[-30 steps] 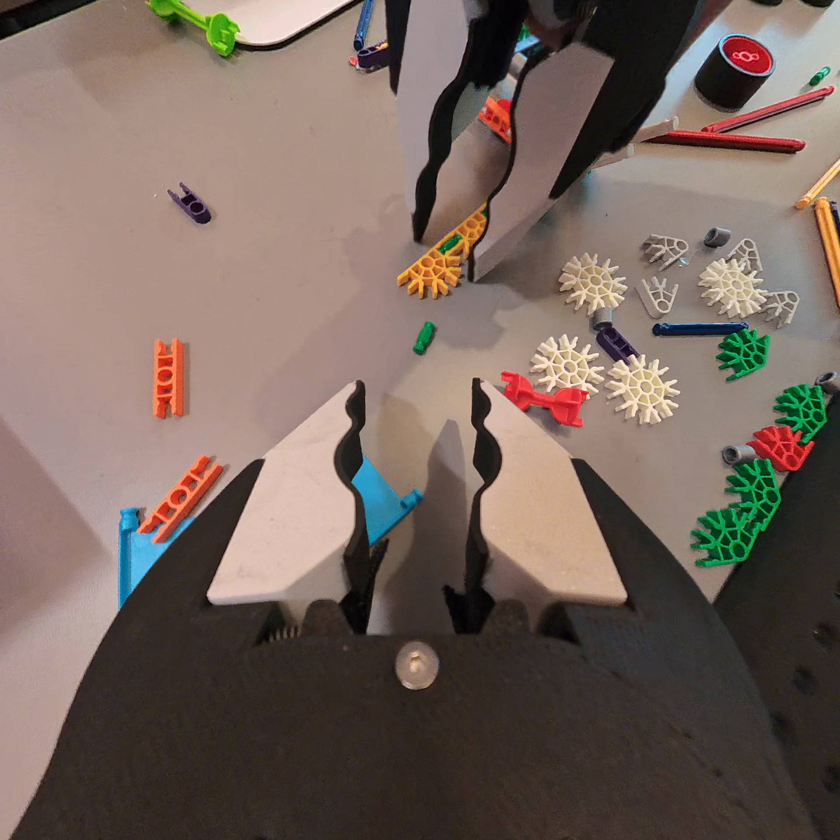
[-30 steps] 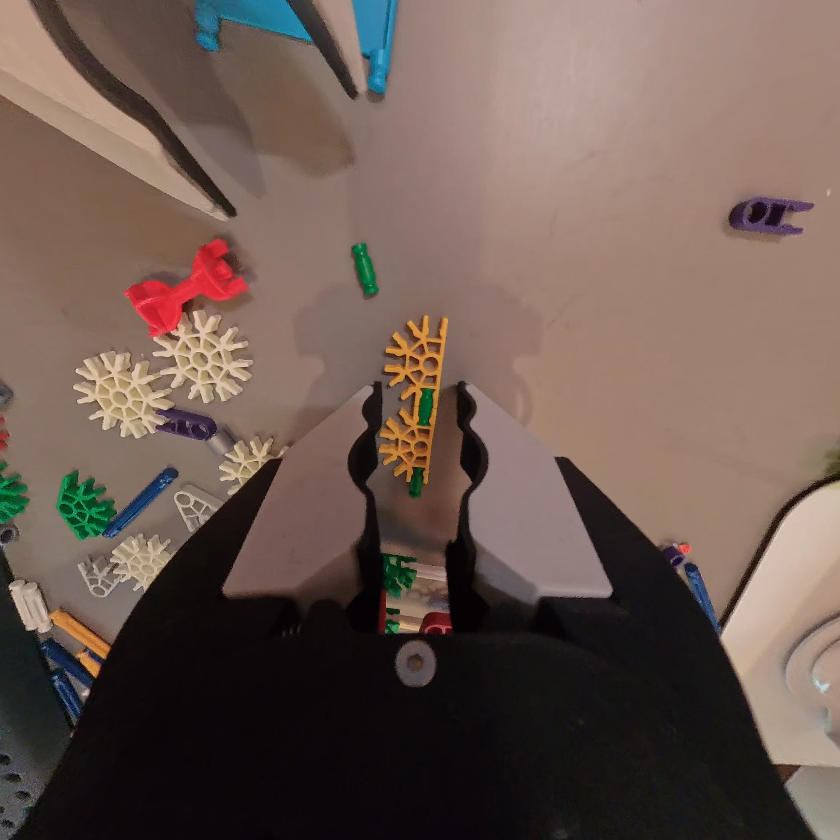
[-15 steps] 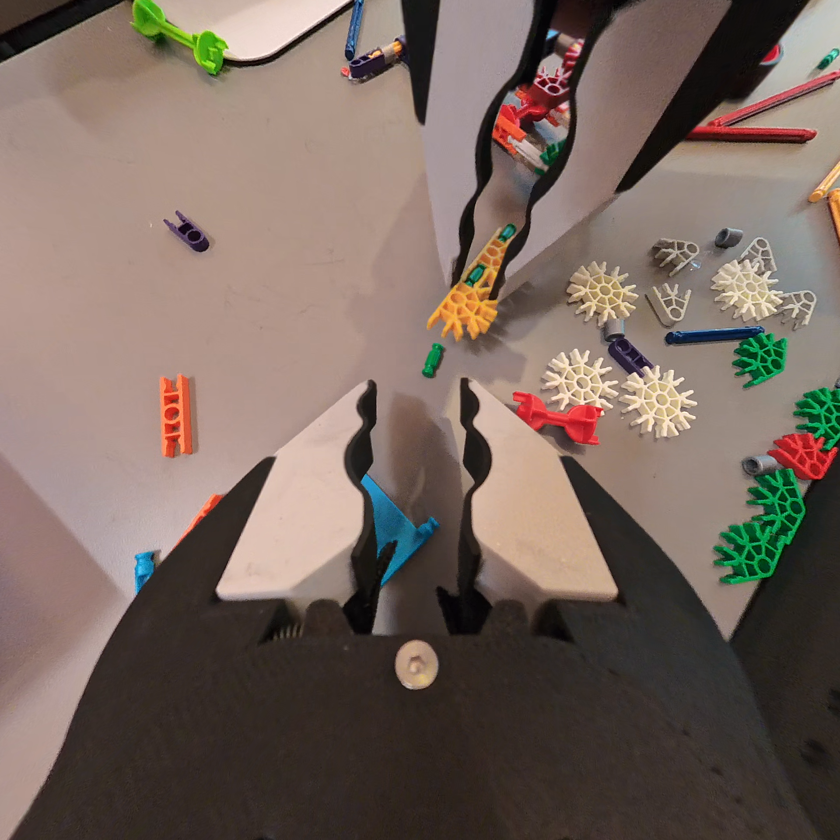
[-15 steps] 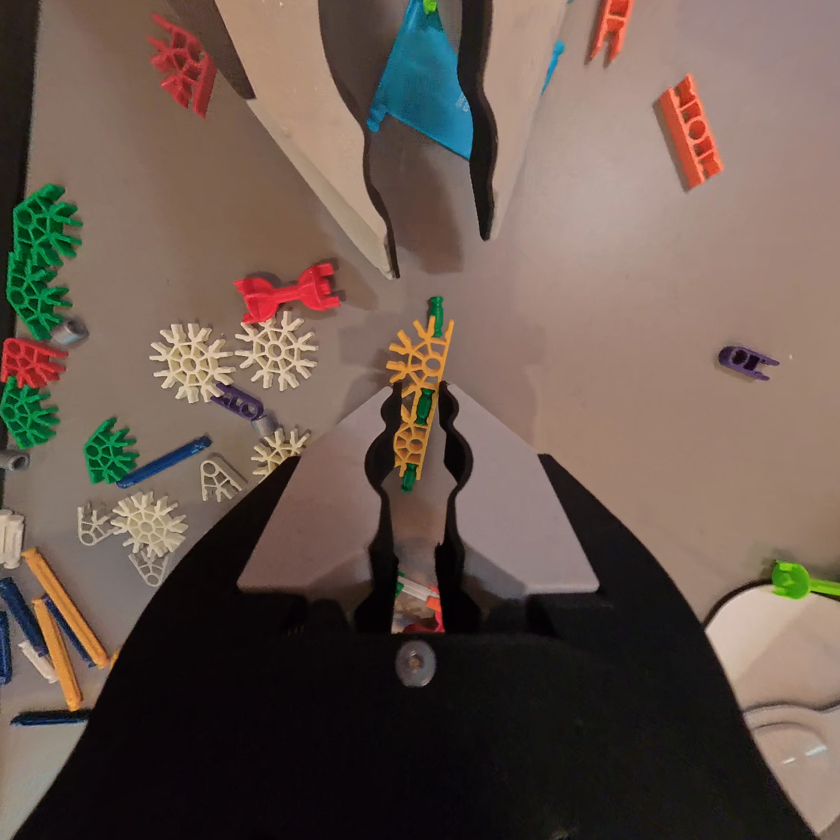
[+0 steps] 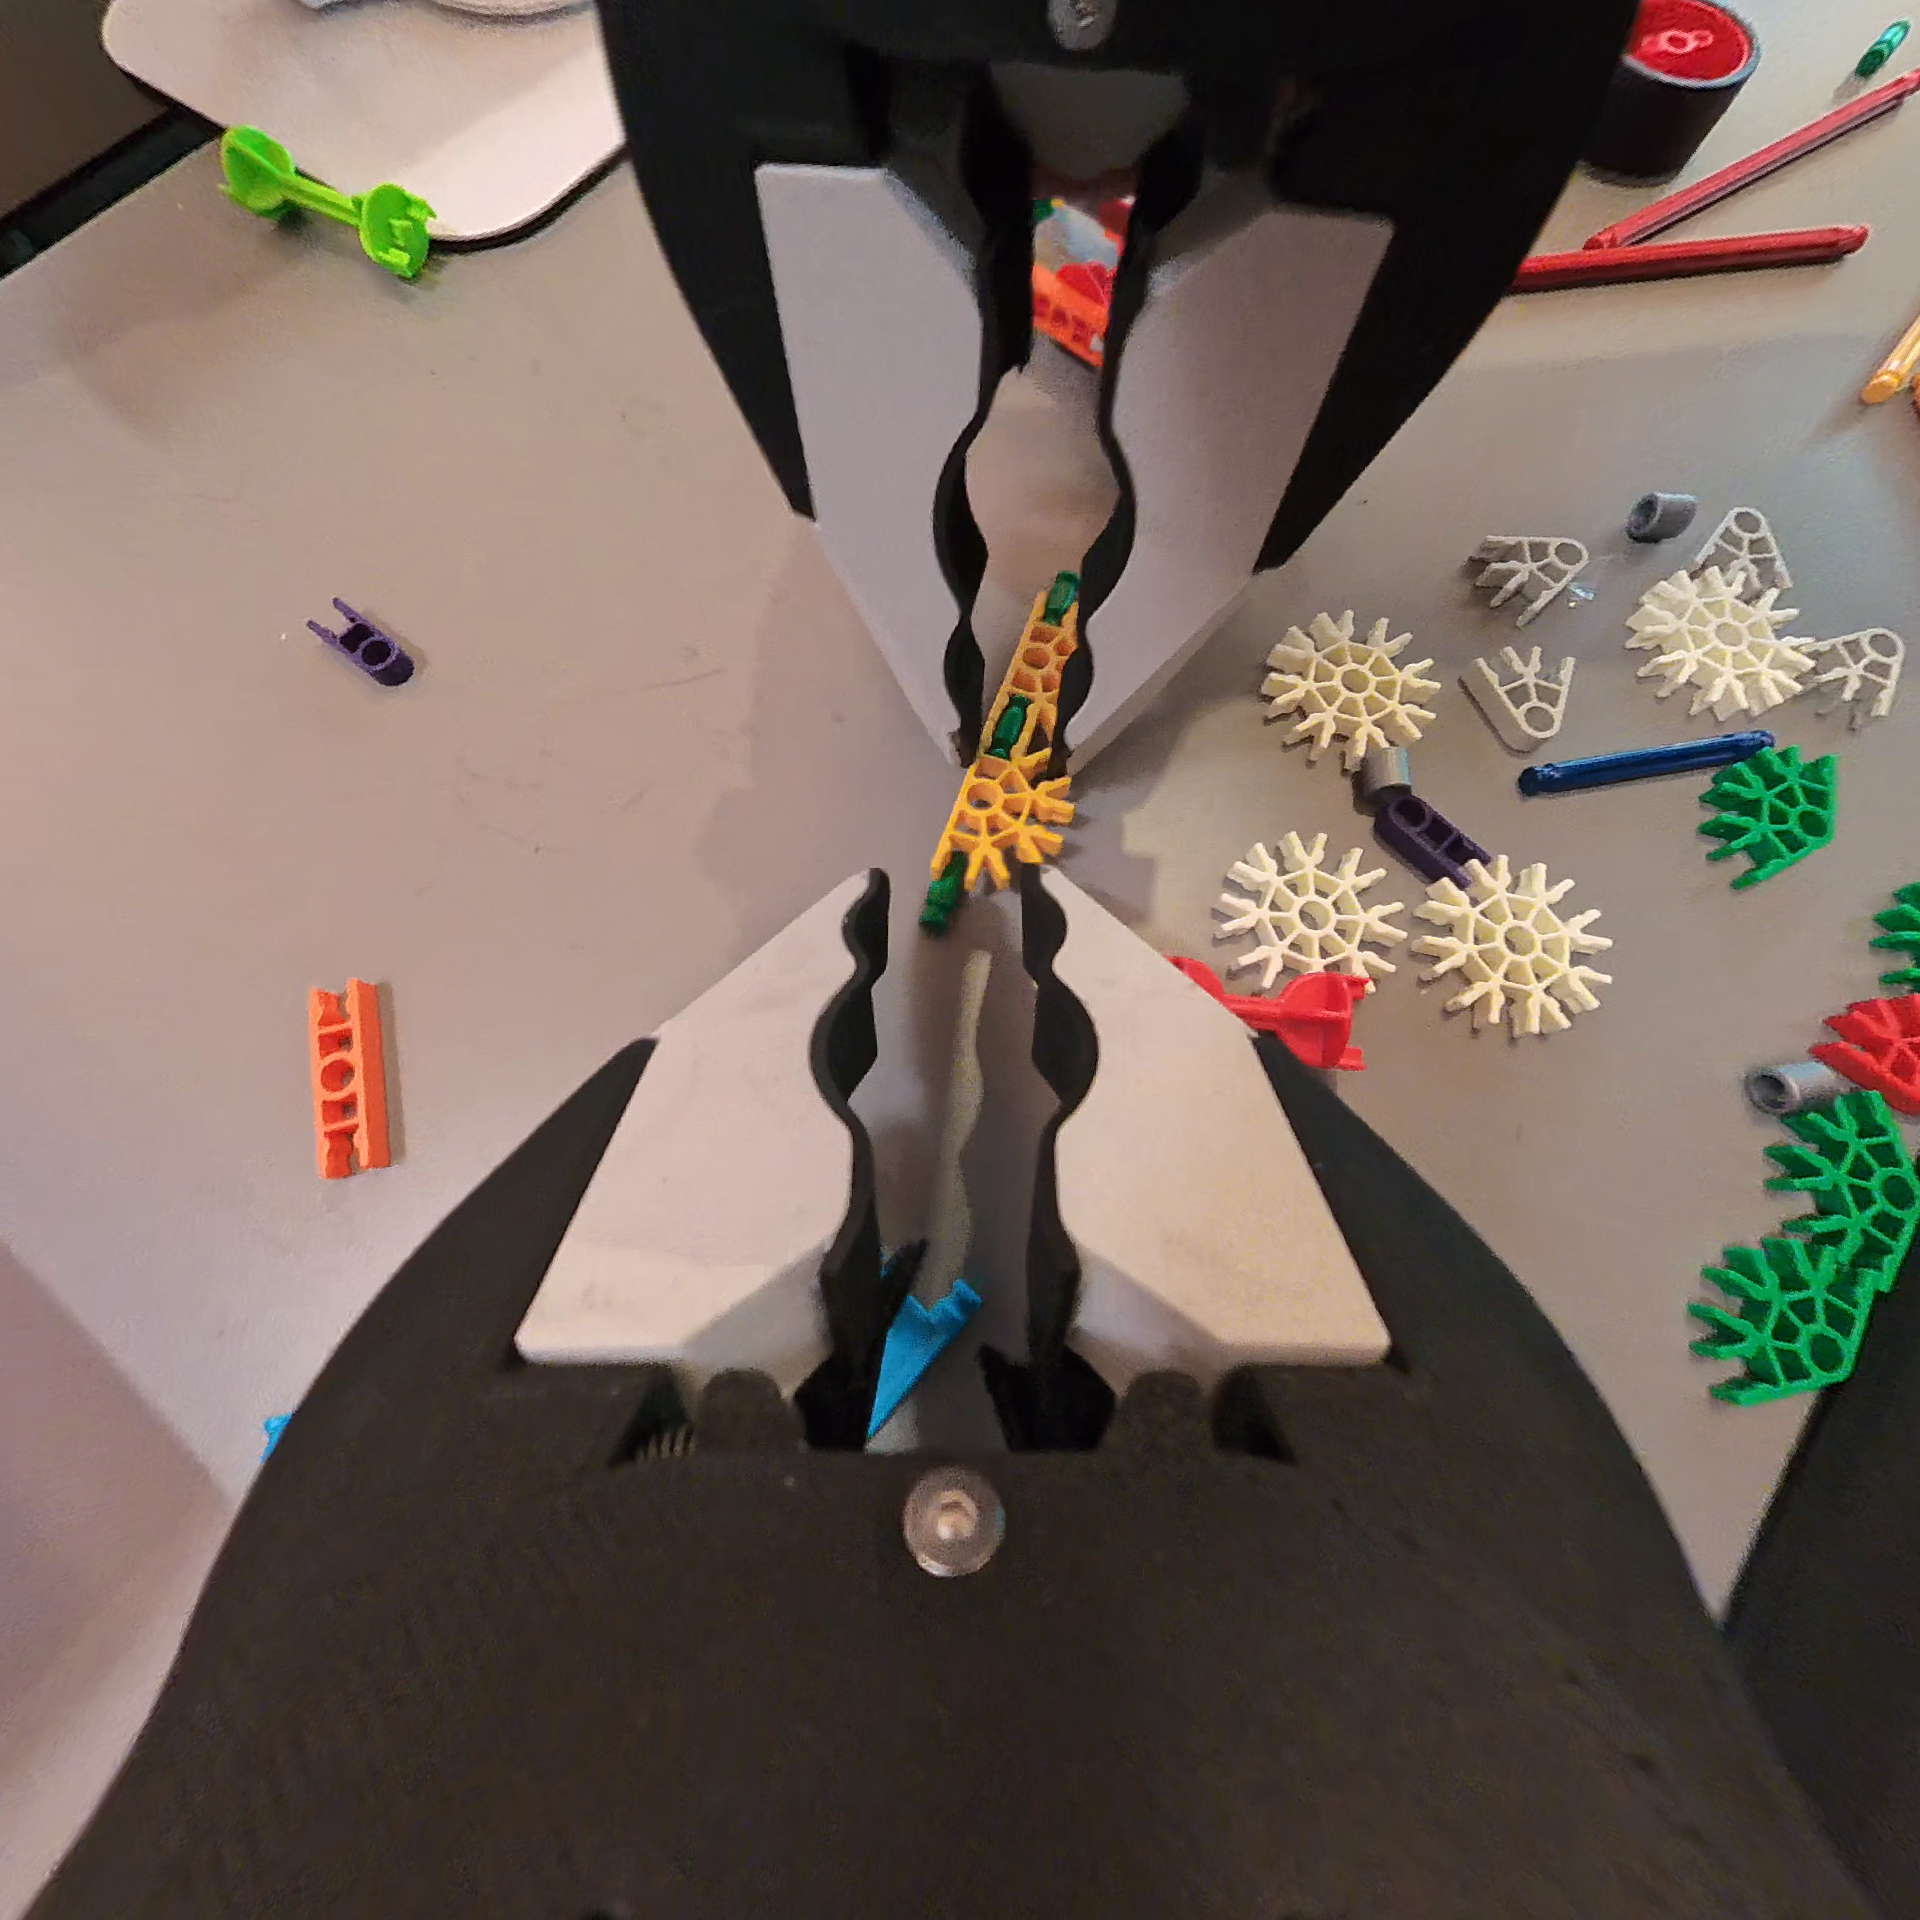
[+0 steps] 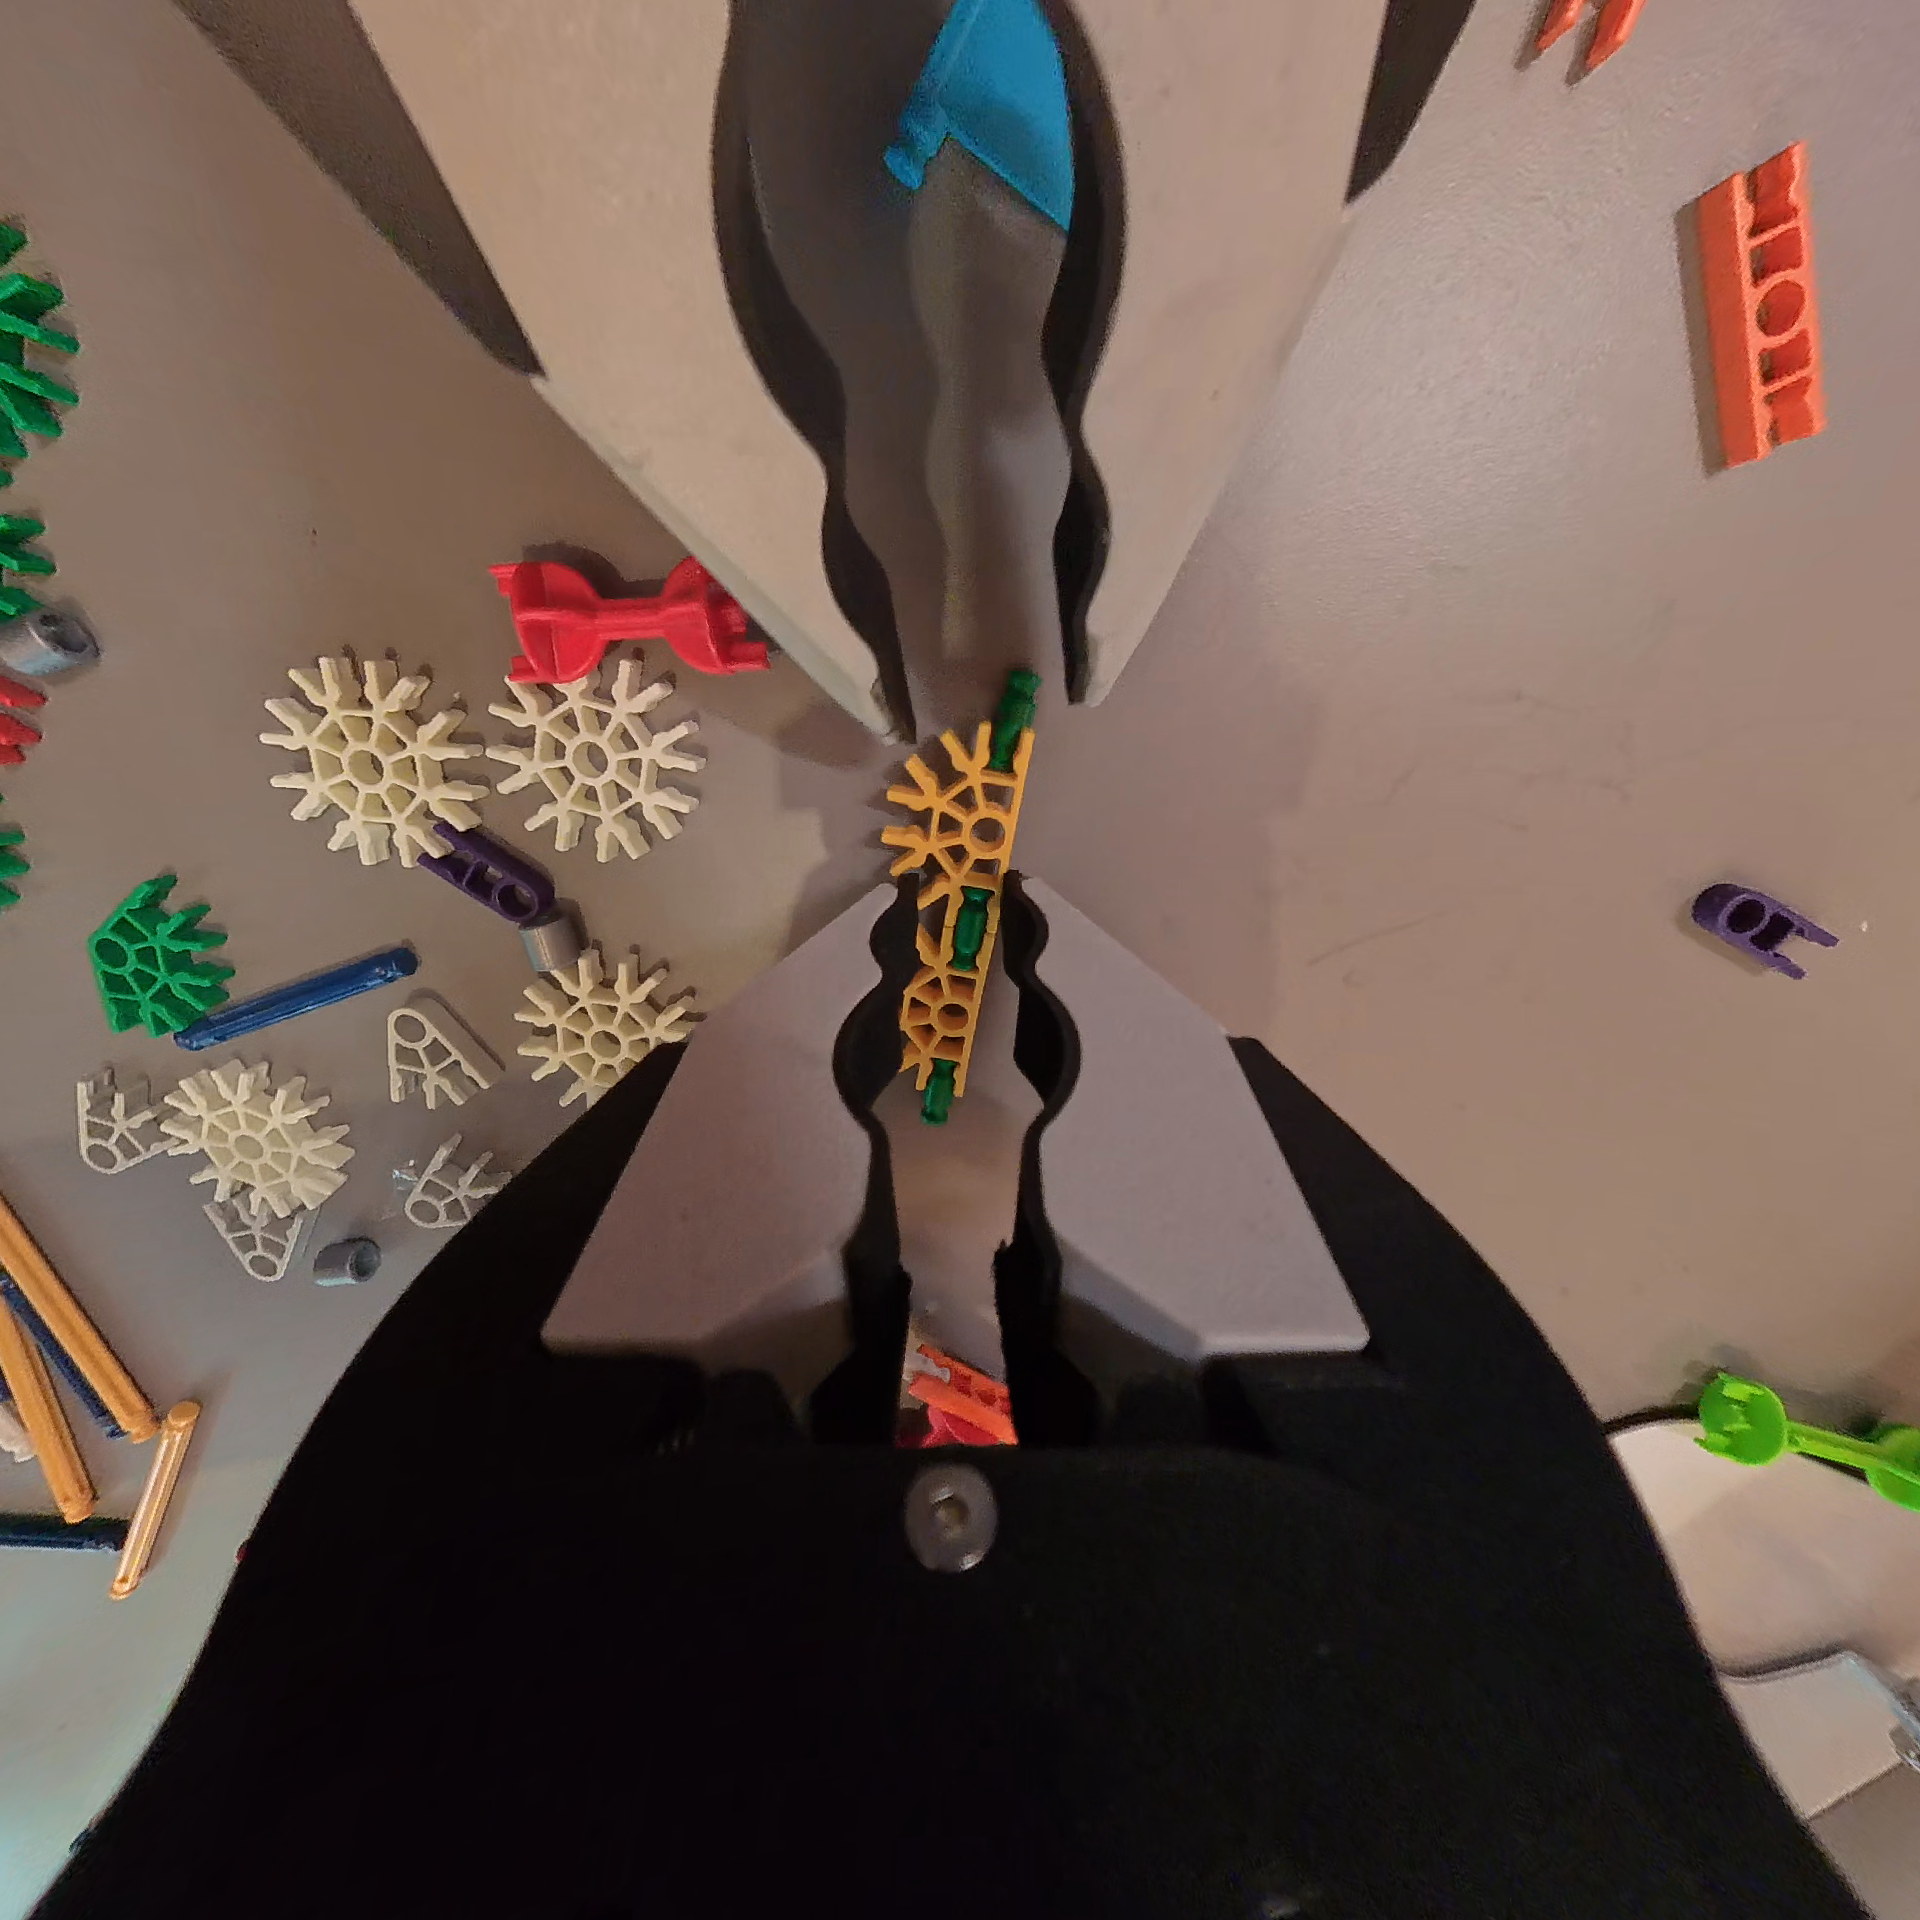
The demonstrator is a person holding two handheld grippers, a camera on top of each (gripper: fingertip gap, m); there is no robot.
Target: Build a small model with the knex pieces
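Right tongs (image 6: 956, 894), clenched on the yellow connector strip (image 6: 961, 904), have carried it tip-to-tip toward the left tongs (image 5: 956, 894), whose jaws have stayed parted.

Orange ladder piece (image 5: 349, 1078), purple clip (image 5: 366, 646), white snowflake connectors (image 5: 1351, 686)

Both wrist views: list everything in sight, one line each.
yellow connector assembly: one, yellow with green rods, table centre, between both grippers
white snowflake connectors: five, cream, beside it
red connector: one, by the snowflakes
green fan connectors: several, table edge
orange ladder piece: one
purple clip: one, alone
lime piece: one, on the white tray's edge
left gripper: open
right gripper: shut on the yellow assembly
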